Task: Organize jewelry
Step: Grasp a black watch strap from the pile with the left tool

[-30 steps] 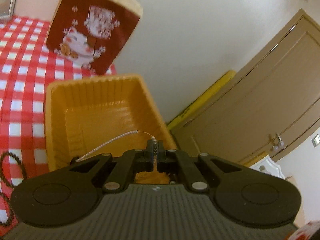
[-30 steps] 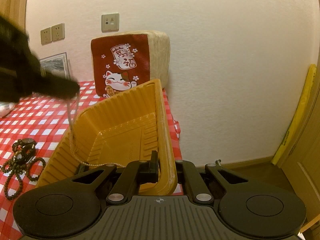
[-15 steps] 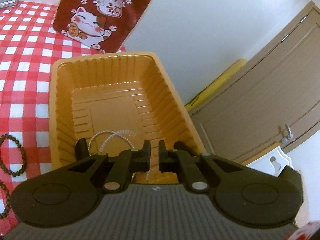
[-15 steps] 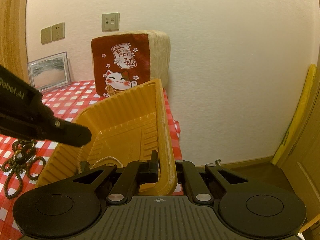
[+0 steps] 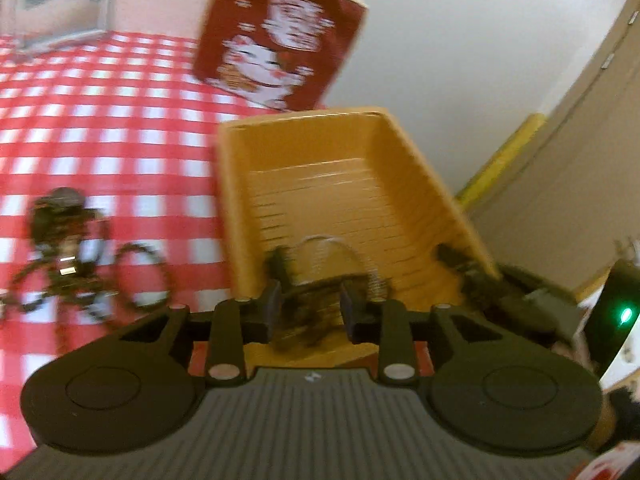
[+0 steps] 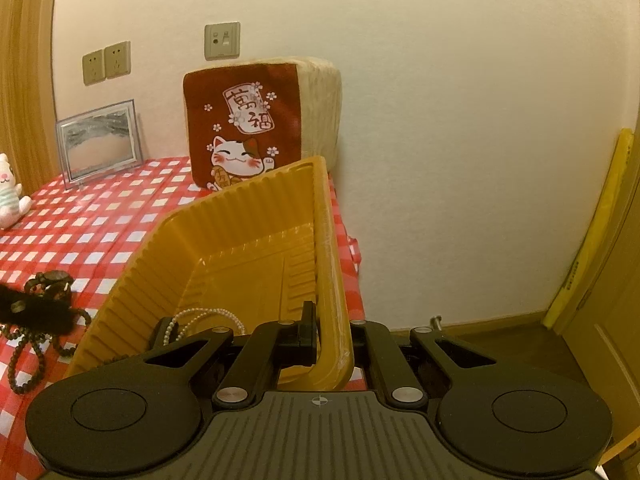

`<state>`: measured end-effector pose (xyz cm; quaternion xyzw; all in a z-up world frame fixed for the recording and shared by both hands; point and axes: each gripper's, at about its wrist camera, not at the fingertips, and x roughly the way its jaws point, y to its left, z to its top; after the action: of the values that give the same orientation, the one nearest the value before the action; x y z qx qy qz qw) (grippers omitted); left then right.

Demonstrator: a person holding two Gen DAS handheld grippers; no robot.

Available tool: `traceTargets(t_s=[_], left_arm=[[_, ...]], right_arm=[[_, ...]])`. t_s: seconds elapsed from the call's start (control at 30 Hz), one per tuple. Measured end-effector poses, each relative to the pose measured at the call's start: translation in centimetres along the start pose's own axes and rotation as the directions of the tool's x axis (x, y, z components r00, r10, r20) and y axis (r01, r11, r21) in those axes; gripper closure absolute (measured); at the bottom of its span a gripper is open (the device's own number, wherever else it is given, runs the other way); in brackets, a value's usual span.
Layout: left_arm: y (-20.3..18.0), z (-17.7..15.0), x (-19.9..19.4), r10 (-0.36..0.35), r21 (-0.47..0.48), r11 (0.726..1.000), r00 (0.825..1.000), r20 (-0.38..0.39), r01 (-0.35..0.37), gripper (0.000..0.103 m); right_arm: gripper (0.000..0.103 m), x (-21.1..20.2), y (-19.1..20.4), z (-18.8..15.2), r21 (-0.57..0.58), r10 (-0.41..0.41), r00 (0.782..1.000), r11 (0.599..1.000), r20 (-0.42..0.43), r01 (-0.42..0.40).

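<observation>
An orange plastic tray (image 6: 240,216) stands tilted at the table's right edge. My right gripper (image 6: 326,334) is shut on its near right rim. A white pearl necklace (image 6: 204,314) lies in the tray's near corner; it also shows, blurred, in the left wrist view (image 5: 332,252). My left gripper (image 5: 310,312) is open and empty at the near end of the tray (image 5: 316,152); the view is blurred. Dark bead bracelets (image 5: 80,264) lie on the cloth left of the tray and also show in the right wrist view (image 6: 36,320).
The table has a red and white checked cloth (image 6: 80,220). A red lucky-cat cushion (image 6: 248,128) leans on the wall behind the tray. A framed picture (image 6: 98,140) and a small white cat toy (image 6: 10,196) stand at the back left. The floor and a door lie to the right.
My left gripper let the pearl necklace drop into the tray, opened wider and pulled back to the left. The right gripper kept holding the tray rim.
</observation>
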<state>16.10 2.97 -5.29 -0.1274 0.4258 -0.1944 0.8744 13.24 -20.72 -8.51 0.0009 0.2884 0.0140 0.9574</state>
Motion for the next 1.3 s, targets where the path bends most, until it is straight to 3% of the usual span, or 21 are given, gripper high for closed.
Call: traceTargets(t_s=[0.27,0.47,0.67,1.03,1.3], left_arm=[[4.8,-2.0,-3.4,0.192,-0.064,0.980,0.981,0.025,-0.190,0.075],[7.5,-3.4,-4.8,0.280,-0.111,0.954,0.960,0.010,-0.277,0.075],[8.3,-4.0,-5.2,0.319,-0.093,0.944,0.947,0.020,-0.316,0.075],[7.8,-3.3,-3.2,0.310,-0.025,0.951,0.950,0.035,-0.309,0.075],[8.9,-1.5,-1.6,0.336,0.014,0.941,0.940,0.062,-0.337,0.075]], right_arm=[[0.099,0.3,-0.1,0.3,-0.005,-0.001,1.000,1.000,-0.010,0.001],[0.099,0.3,0.1,0.3,-0.013,-0.005,1.000,1.000,-0.010,0.004],[0.099,0.2,0.1,0.2,-0.017,-0.008,1.000,1.000,-0.009,0.008],[0.099,0.1,0.1,0.3,-0.013,-0.019,1.000,1.000,-0.014,0.019],[0.099,0.2,0.0,0.3,-0.012,-0.033,0.999,0.999,-0.017,0.033]])
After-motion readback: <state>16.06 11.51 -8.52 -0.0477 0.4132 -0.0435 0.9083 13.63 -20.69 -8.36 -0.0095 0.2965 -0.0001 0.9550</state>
